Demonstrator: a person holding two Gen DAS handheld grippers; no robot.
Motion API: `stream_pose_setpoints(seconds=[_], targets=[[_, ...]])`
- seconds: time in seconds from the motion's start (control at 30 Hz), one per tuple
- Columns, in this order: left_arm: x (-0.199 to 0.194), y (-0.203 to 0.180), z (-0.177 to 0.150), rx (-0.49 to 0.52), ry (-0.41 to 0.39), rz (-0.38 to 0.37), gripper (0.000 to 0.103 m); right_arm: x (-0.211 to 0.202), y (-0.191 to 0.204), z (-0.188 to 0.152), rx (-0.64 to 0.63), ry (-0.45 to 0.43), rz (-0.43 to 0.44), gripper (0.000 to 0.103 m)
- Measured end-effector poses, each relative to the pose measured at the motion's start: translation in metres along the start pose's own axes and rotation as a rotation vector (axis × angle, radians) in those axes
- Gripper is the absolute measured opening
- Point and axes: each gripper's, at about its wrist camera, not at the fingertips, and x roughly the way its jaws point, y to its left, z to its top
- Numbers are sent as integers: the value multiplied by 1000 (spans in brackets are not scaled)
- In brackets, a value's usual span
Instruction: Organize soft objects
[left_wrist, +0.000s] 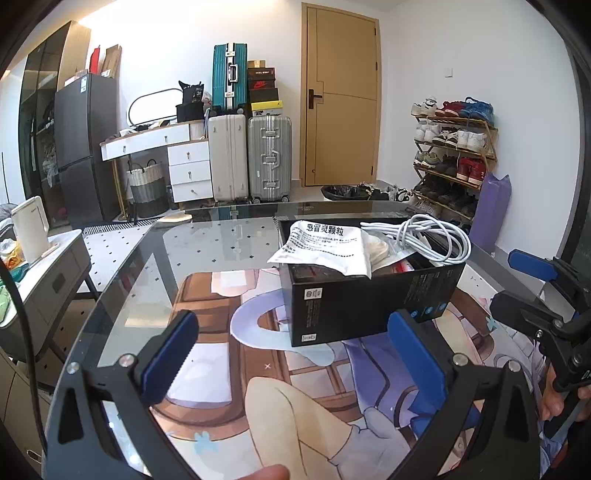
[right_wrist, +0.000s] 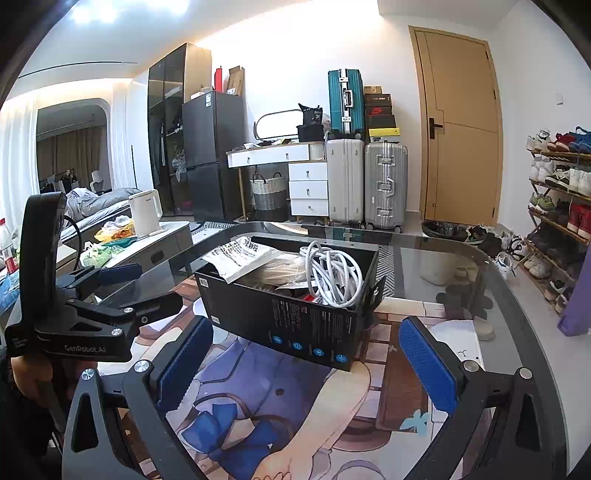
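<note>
On the glass worktop (left_wrist: 122, 266) we note a large illustrated mat (left_wrist: 229, 391) lying flat, and we take the black box (left_wrist: 354, 299) standing on that mat as our landmark. The box is open at the top and sits toward the far side of the mat.

Inside the box, at its left end, a white printed pouch (left_wrist: 325, 247) lies tilted, one corner hanging over the front wall. At the box's right end a coiled white cable (left_wrist: 436, 236) rests on top of the other contents, looping above the rim. We also see a red-and-white packet between them; we cannot tell what it is.

The left tongs (left_wrist: 291, 362) hover in front of the box, near side, blue pads spread wide apart, gripping nothing. The right tongs (right_wrist: 306, 365) hover likewise in front of the box, pads wide apart, nothing between them. Neither touches the box.

In the right wrist view, the left tool shows to the left of the box, with a hand (right_wrist: 29, 373) around its handle.
</note>
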Motion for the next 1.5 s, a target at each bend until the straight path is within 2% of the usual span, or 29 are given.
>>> stream_pose_setpoints(seconds=[0.2, 0.57, 1.5], targets=[[-3, -4, 0, 13, -17, 5, 103, 3, 0, 3, -3, 6, -9, 102], [-7, -4, 0, 3, -36, 8, 103, -4, -5, 4, 24, -47, -9, 102], [-8, -2, 0, 0, -41, 11, 103, -4, -5, 3, 26, -49, -10, 102]])
